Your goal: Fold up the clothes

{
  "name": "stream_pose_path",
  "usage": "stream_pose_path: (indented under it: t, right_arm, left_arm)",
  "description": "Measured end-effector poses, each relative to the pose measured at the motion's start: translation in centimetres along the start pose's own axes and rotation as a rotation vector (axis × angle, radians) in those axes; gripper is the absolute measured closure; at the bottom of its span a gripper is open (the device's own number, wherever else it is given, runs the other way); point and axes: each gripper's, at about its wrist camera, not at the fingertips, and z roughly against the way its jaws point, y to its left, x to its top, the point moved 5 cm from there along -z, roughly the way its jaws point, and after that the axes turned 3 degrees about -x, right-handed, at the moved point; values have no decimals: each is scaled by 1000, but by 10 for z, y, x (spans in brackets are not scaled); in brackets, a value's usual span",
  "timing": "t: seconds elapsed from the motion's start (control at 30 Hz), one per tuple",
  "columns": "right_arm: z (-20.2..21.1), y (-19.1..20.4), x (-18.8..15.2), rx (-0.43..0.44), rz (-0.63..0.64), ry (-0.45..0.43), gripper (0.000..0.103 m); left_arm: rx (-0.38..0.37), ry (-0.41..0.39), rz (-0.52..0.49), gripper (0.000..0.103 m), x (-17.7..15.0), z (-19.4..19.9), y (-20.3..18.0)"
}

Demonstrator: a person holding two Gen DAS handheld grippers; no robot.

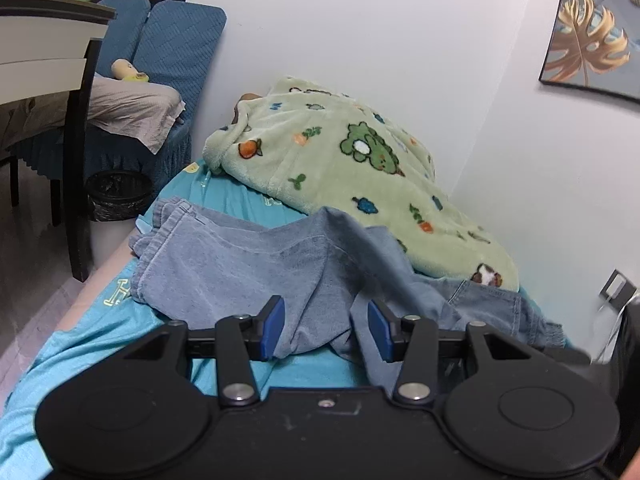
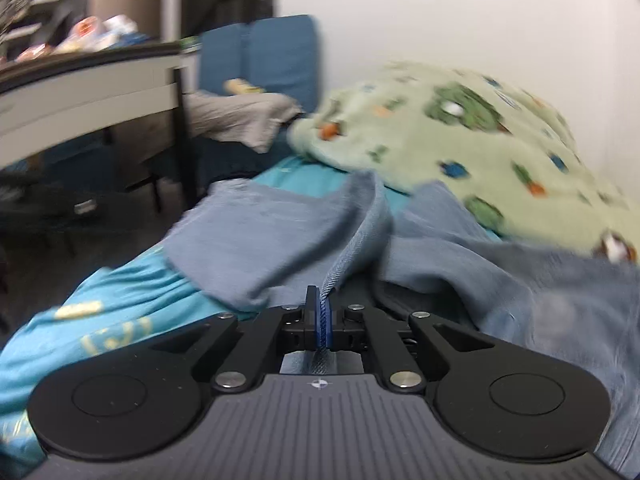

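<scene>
- The bed sheet [image 1: 100, 344], smooth turquoise cloth with pale printed letters, spreads under and to both sides of the two grippers; it carries everything else.
- The fleece blanket [image 1: 340, 168], a plush pale green heap with cartoon prints, lies ahead of the left gripper [image 1: 326, 330] and to its right, against the wall; its near edge touches the jeans.
- The jeans [image 1: 240, 264], faded blue denim, lie rumpled on the sheet directly ahead of both grippers, legs reaching ahead and to the left, with a pocket visible to the right. Denim of this kind likely handles as fairly heavy, limp but thick cloth: it drapes and drags instead of sliding, and holds a crease. The stitched seams, hems and waistband look like the firmest places to pinch.
- The right gripper [image 2: 322, 320] is clamped on a thick stitched edge of the jeans, which rises as a taut ridge ahead of it; the view is blurred.
- The left gripper stands spread apart, blue pads on either side of a hanging denim fold, gripping nothing.
</scene>
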Motion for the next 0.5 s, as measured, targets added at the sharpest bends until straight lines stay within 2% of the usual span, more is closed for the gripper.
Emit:
stream_pose_path:
  t: [0.13, 0.27, 0.5]
  right_arm:
    - [11, 28, -9, 64, 109, 42, 101]
    - [22, 56, -18, 128, 217, 83, 101]
    - [39, 78, -51, 173, 300, 250, 101]
  left_arm:
    - [-5, -4, 32, 60, 1, 2, 5]
    - [-21, 25, 85, 59, -2, -3, 12]
    - [-14, 82, 200, 59, -11, -10, 33]
